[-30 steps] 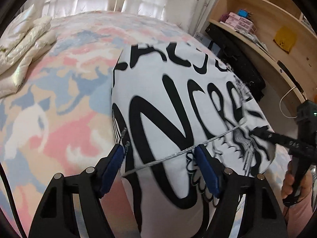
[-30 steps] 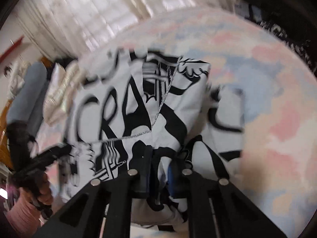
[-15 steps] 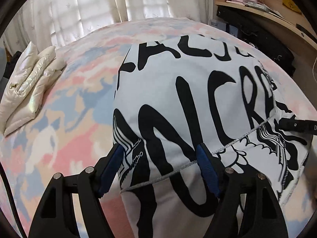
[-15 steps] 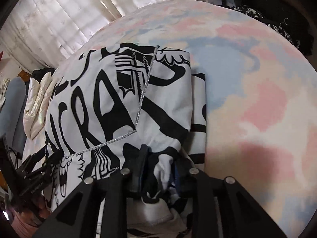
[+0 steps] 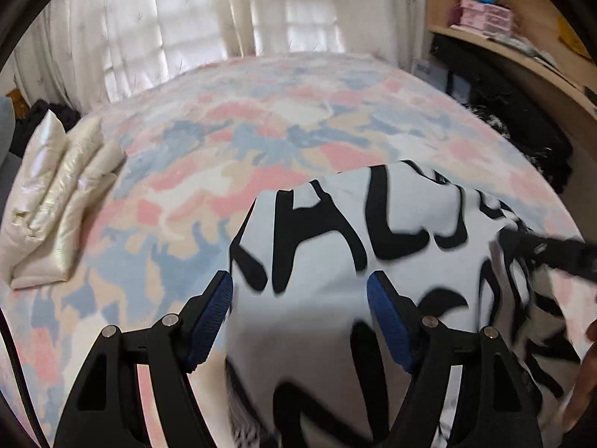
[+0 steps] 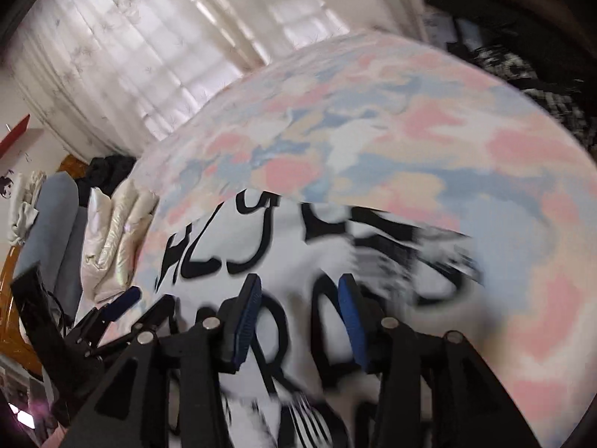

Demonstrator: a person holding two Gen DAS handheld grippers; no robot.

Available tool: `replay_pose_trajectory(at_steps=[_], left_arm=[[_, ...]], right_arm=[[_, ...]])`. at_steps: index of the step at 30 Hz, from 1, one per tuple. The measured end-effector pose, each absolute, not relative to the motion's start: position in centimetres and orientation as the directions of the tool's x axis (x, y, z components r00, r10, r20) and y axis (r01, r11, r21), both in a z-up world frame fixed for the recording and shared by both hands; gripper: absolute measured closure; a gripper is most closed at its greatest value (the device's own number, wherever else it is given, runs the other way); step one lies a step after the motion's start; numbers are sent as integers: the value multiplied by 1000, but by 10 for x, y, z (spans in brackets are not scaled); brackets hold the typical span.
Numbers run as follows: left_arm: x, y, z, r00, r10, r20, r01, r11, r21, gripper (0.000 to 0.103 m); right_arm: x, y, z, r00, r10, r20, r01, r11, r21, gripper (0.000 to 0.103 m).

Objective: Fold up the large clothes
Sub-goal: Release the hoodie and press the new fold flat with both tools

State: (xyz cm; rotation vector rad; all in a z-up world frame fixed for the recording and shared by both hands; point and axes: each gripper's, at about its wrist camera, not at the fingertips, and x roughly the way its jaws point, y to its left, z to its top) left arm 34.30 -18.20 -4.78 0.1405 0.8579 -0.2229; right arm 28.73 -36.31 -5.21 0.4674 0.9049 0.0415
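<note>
Garment (image 6: 298, 261) lettering blurred, near edge cut off behind tongs (image 6: 298, 298)

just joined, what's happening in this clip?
A person with a two-finger gripper in each hand is folding a white garment with big black lettering on a bed with a pastel patchwork cover. The left gripper is open above the cloth, gripping nothing. The right gripper has its jaws opening, with nothing pinched between the pads. A folded cream puffer jacket lies off to the side.
</note>
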Motion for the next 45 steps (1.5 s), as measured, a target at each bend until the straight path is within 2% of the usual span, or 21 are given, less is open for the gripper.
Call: replay_pose_trajectory(at_steps=[2, 4, 6, 9, 14, 18, 21, 23, 26, 30, 32, 37, 43, 45], left_arm=[[354, -186, -58, 630, -116, -768, 261, 963, 69, 24], [366, -187, -74, 611, -94, -786, 260, 961, 88, 17], [376, -186, -92, 586, -90, -806, 233, 970, 61, 9], [386, -183, -107, 576, -91, -812, 202, 979, 34, 1], [386, -172, -107, 568, -144, -810, 196, 980, -37, 0], [373, -162, -89, 567, -158, -809, 194, 979, -56, 1], [348, -143, -74, 546, -166, -821, 177, 981, -80, 1], [322, -132, -66, 523, -224, -822, 202, 970, -136, 1], [280, -126, -59, 516, -267, -814, 249, 956, -156, 2], [233, -133, -68, 519, -245, -819, 282, 954, -107, 2], [221, -133, -80, 525, -202, -827, 273, 960, -61, 2], [213, -109, -88, 522, -254, -814, 221, 962, -158, 1], [197, -94, -70, 554, -260, -791, 207, 963, -171, 1], [191, -90, -63, 532, -262, -805, 215, 962, -171, 1]], right_arm=[[314, -361, -78, 554, 197, -809, 198, 912, 358, 60], [324, -365, -96, 528, 156, -835, 203, 931, 303, 68], [324, -369, -109, 529, 161, -833, 184, 937, 298, 72], [322, -369, -120, 580, 121, -805, 165, 951, 262, 71], [328, -372, -125, 621, 115, -775, 177, 943, 282, 69], [324, -377, -112, 580, 140, -802, 187, 936, 298, 67], [301, -377, -90, 570, 144, -809, 178, 939, 293, 66], [272, -374, -74, 573, 172, -802, 133, 945, 299, 66], [233, -367, -65, 565, 228, -793, 84, 940, 330, 66], [197, -356, -69, 551, 289, -783, 45, 927, 373, 66], [186, -352, -82, 533, 265, -804, 50, 938, 343, 66], [154, -369, -86, 571, 257, -780, 42, 939, 340, 69], [126, -373, -67, 562, 199, -803, 53, 960, 275, 65], [122, -375, -64, 552, 182, -814, 71, 962, 264, 60]])
